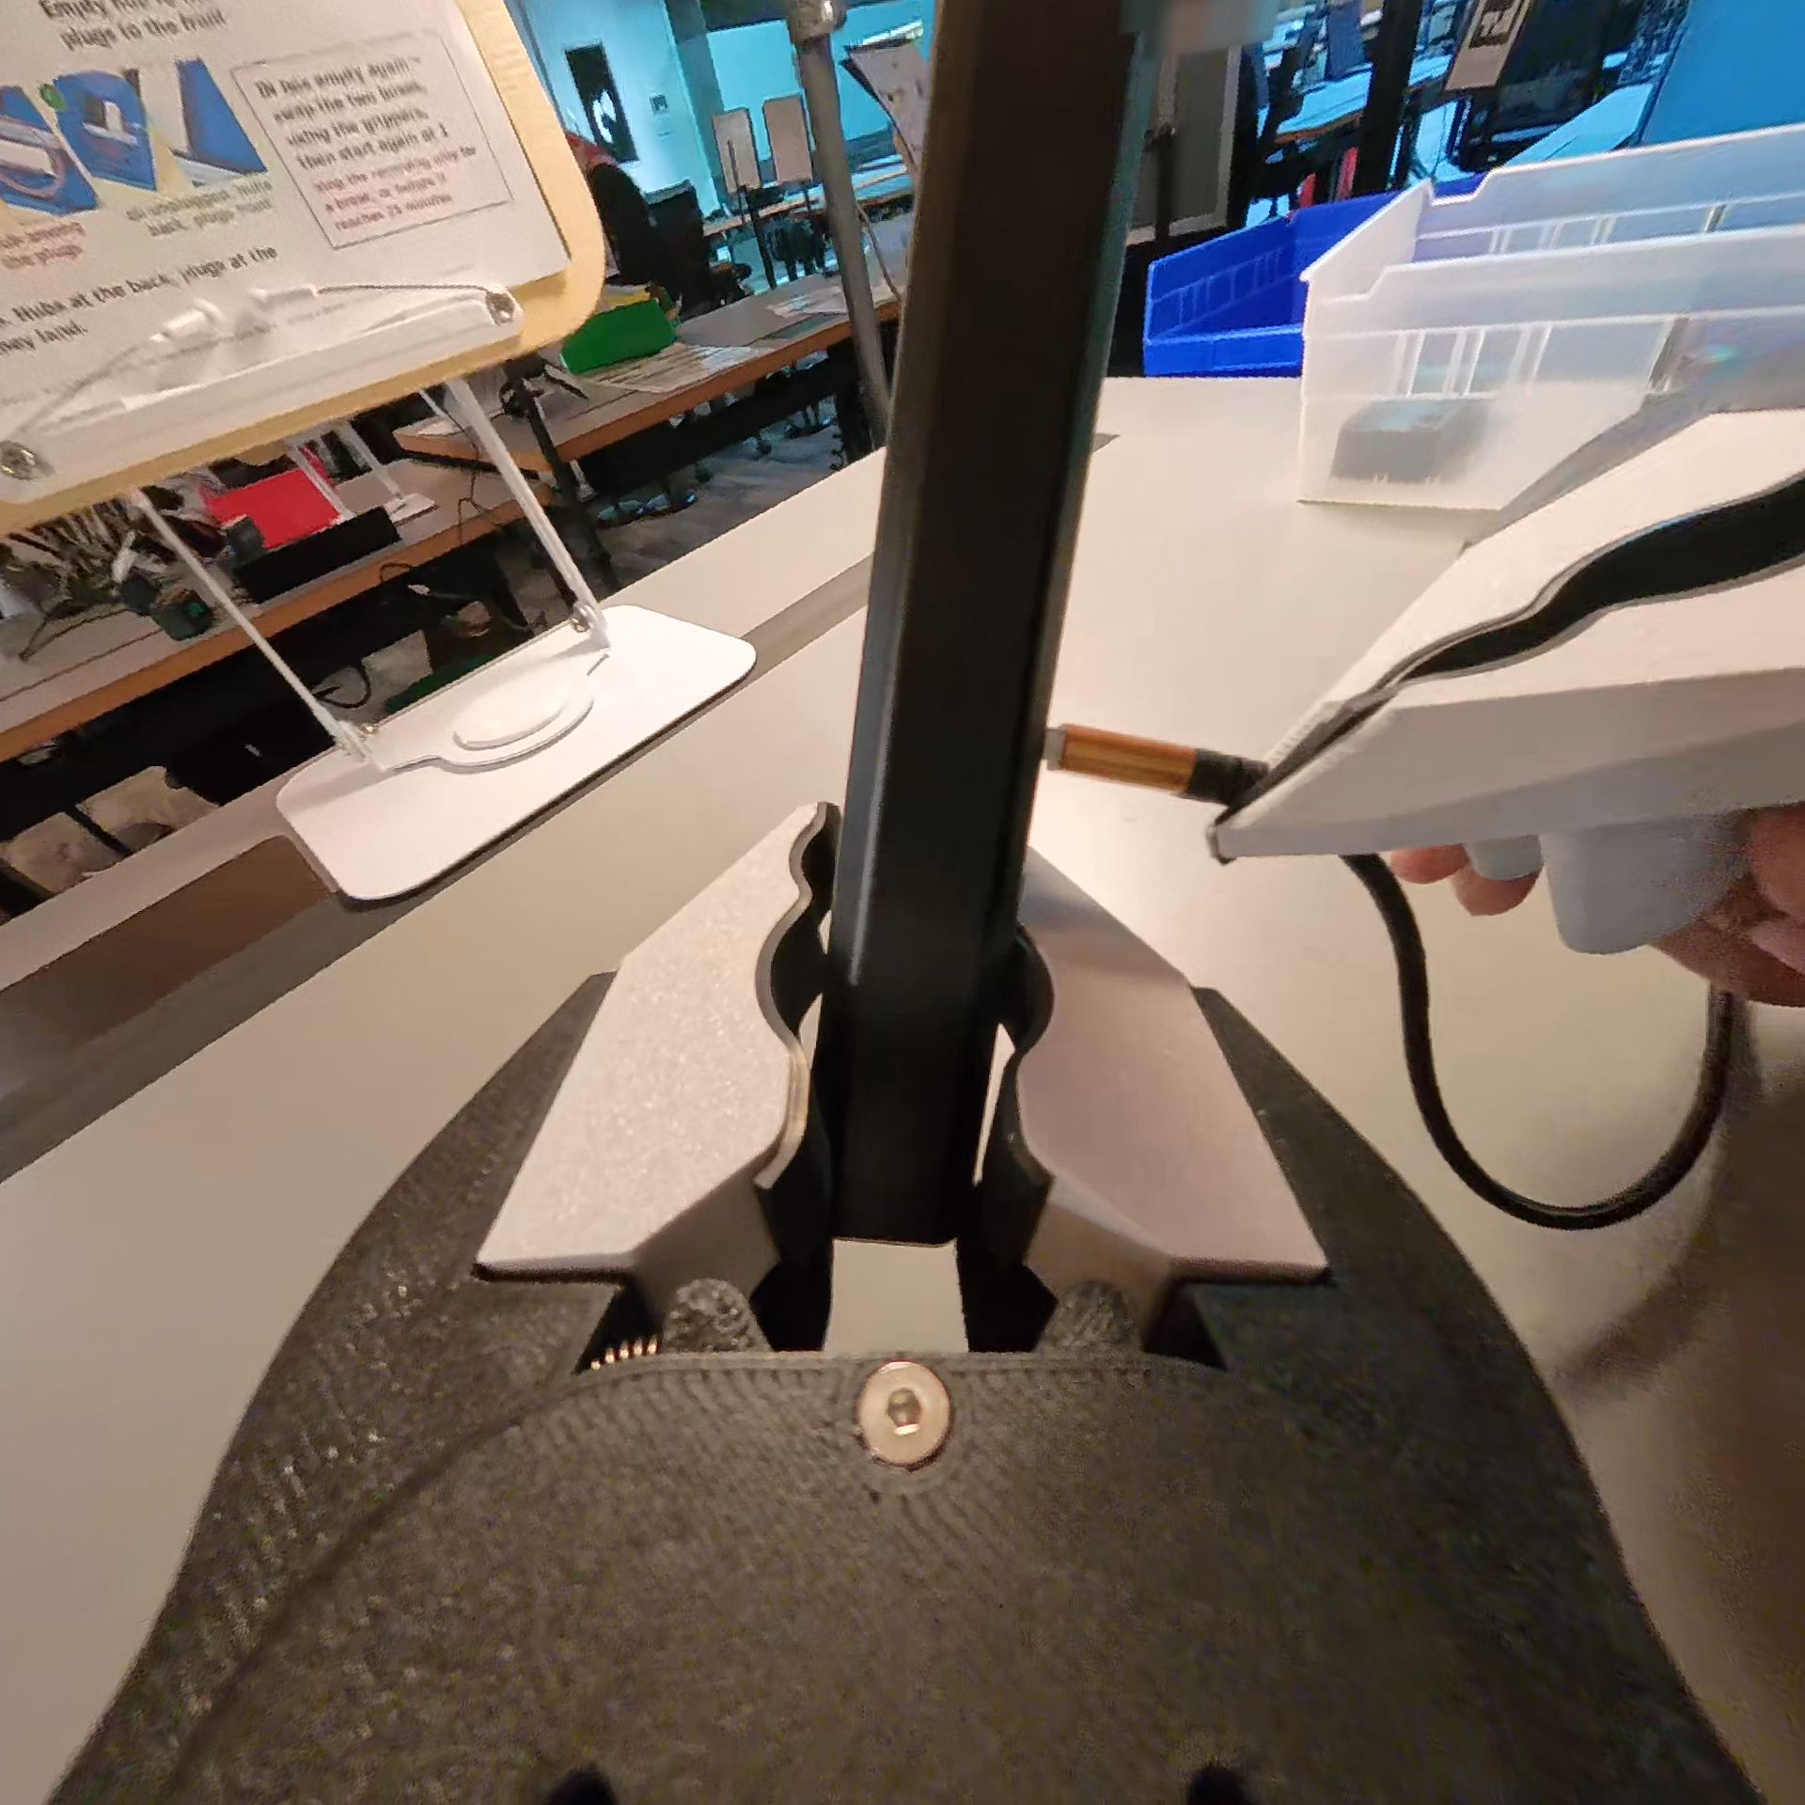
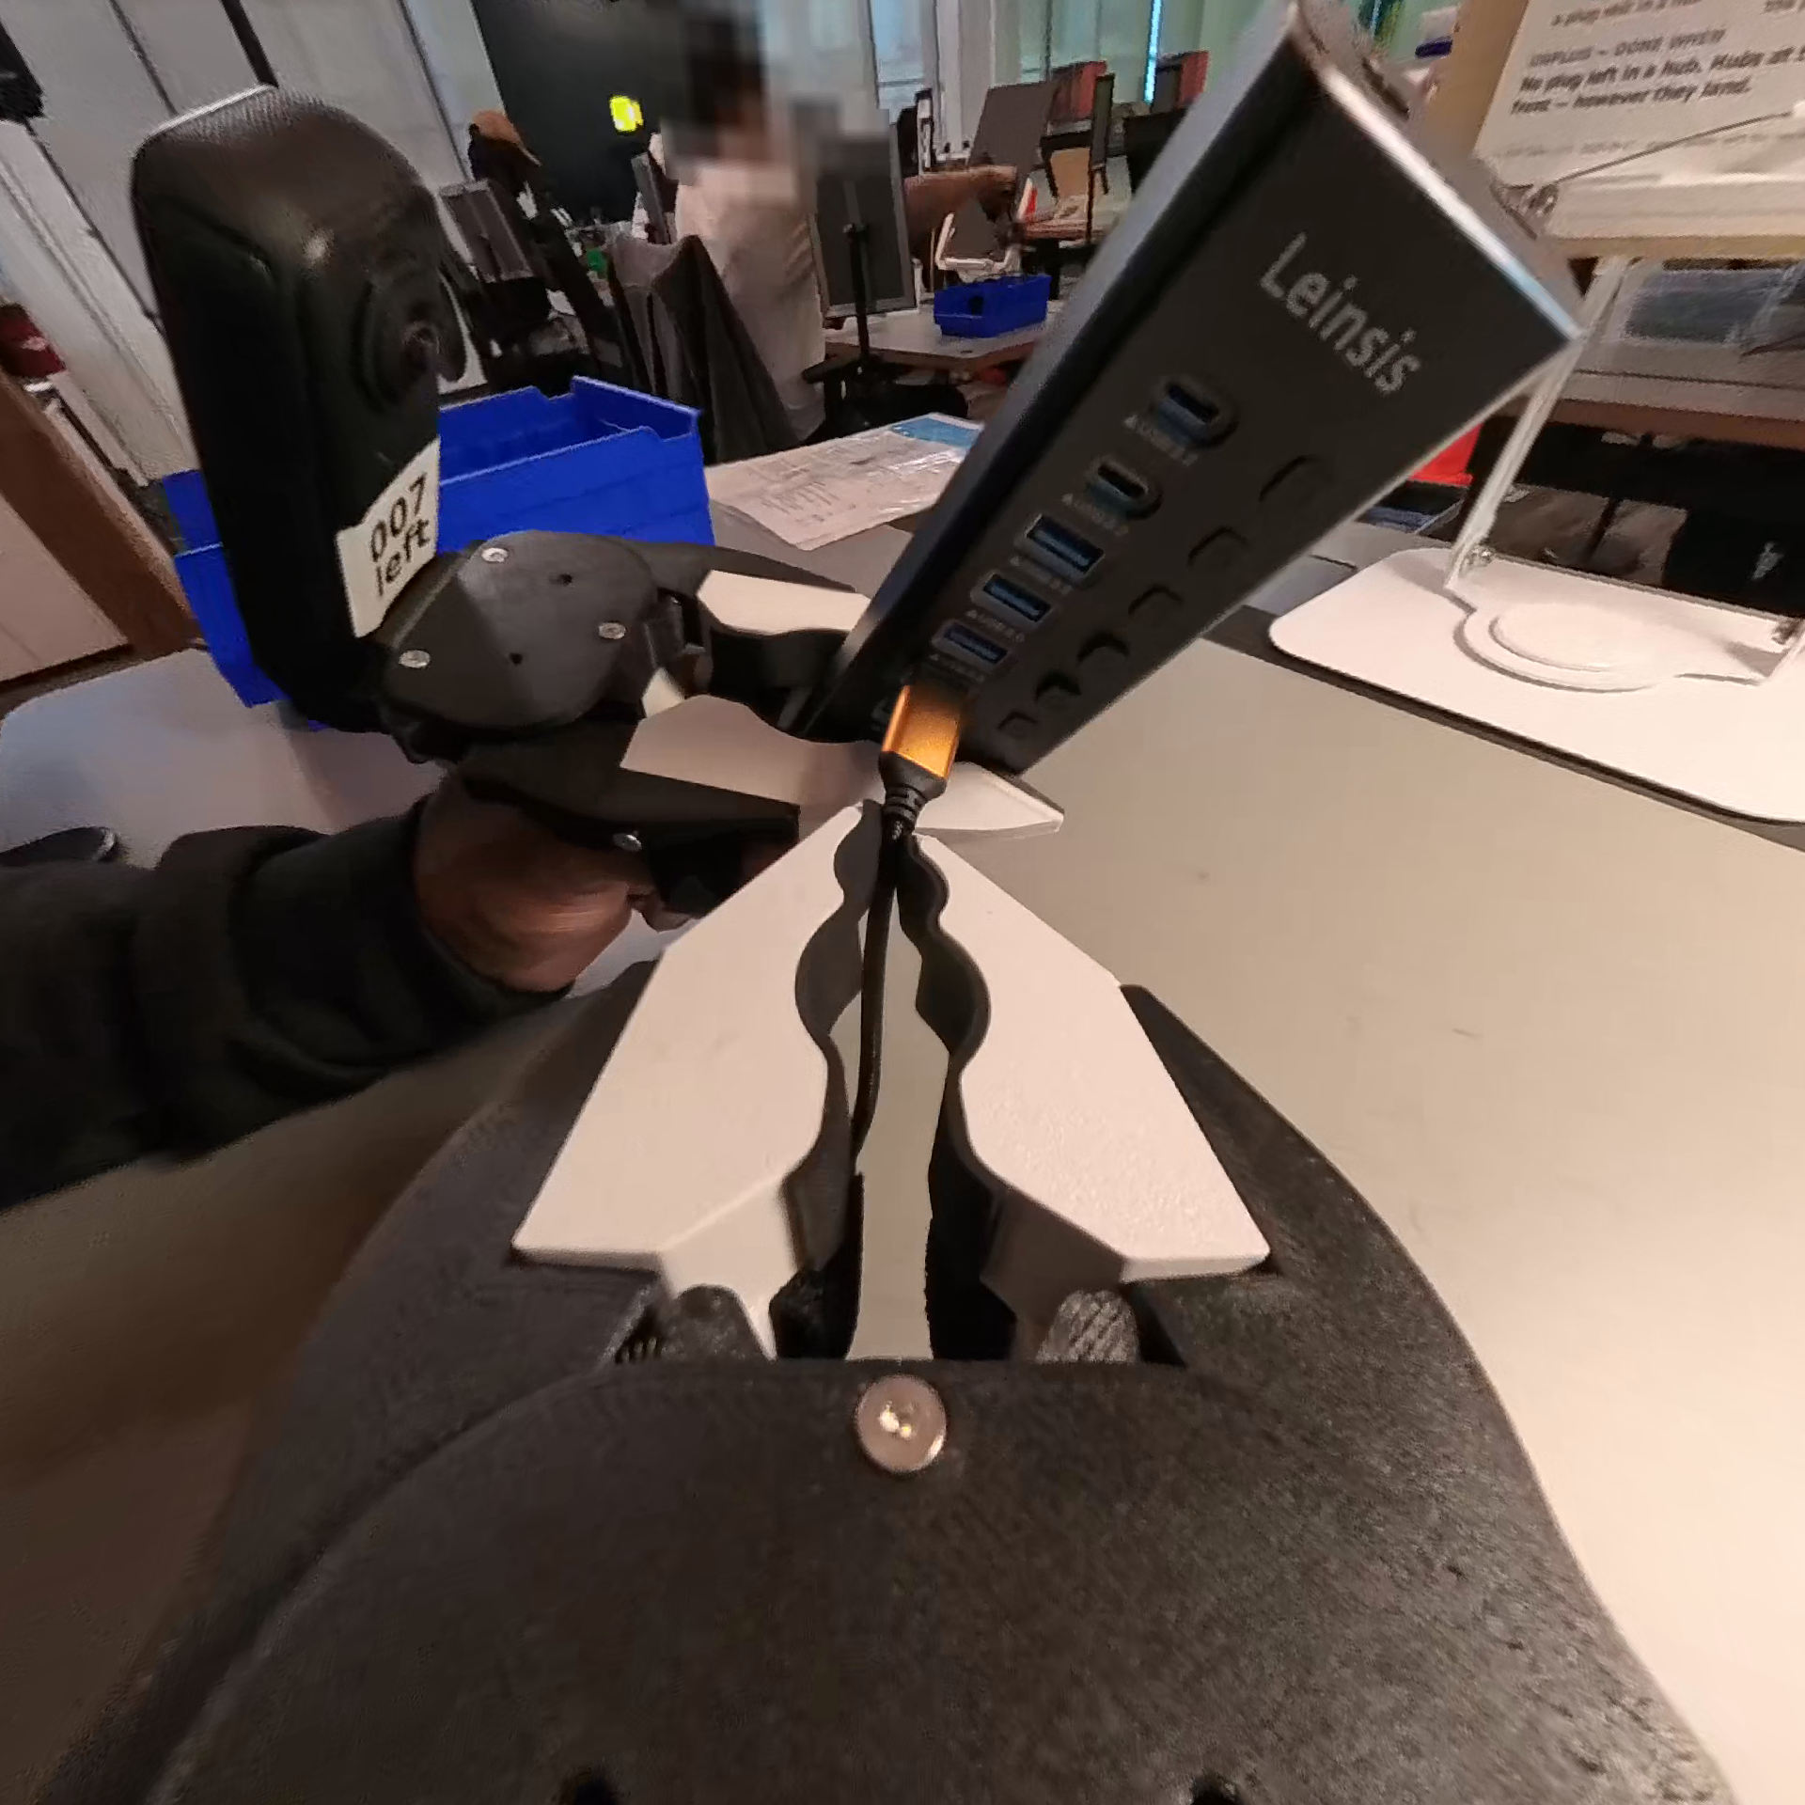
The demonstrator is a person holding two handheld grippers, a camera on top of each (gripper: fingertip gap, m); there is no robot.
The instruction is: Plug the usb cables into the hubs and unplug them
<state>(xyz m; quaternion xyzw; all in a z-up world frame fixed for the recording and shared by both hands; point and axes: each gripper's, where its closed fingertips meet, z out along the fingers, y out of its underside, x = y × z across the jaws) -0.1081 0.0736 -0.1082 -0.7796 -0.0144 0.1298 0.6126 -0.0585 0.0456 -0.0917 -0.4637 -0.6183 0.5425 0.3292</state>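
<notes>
The hub [image 2: 1201, 469] is tilted up off the table, clamped at its bottom end in the left gripper [image 1: 913, 1026]. The right gripper [image 2: 894, 977] is pinched on the cable [image 2: 872, 986], orange plug [image 2: 920, 728] at the lowest port. Gripping cable rather than plug, it could easily wobble, go in crooked and jam.
</notes>
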